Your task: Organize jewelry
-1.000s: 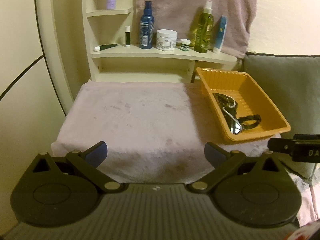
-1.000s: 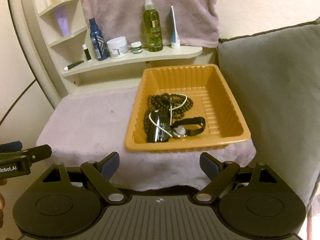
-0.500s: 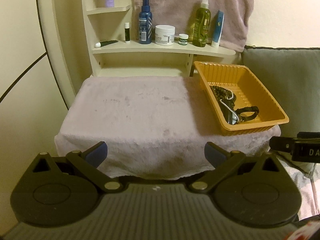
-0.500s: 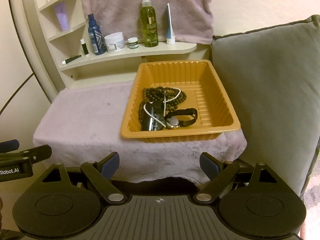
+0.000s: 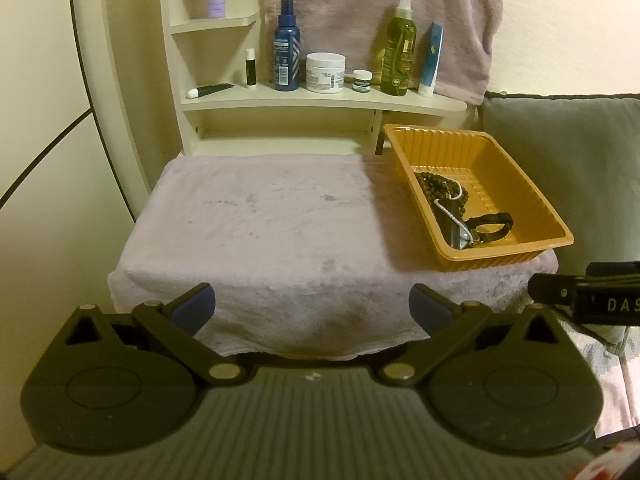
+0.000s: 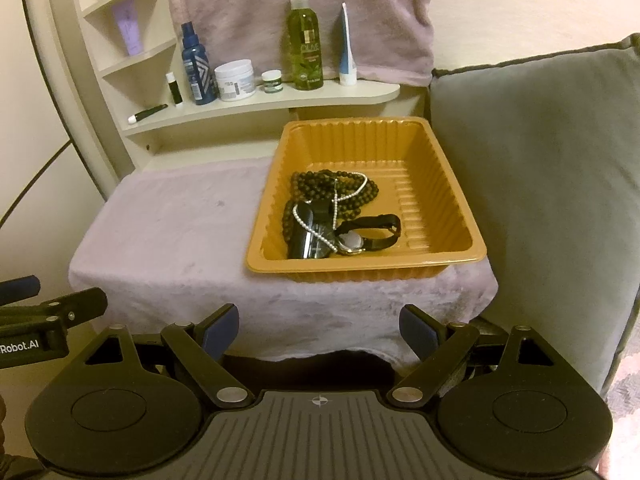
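An orange ribbed plastic tray sits on the right side of a small table draped in a pale pink fleece cloth. In the tray lie a dark beaded necklace, a white pearl strand, a black-strapped wristwatch and a dark flat case. My left gripper hangs open before the table's front edge, nothing between its fingers. My right gripper is open too, in front of and below the tray, holding nothing.
A cream shelf behind the table carries bottles, jars and tubes under a hanging pink towel. A grey cushion presses against the table's right side. Each gripper shows at the edge of the other's view.
Both views have drawn back from the table: the tray and cloth look smaller and farther, and the table's front edge now shows. Both grippers stay open.
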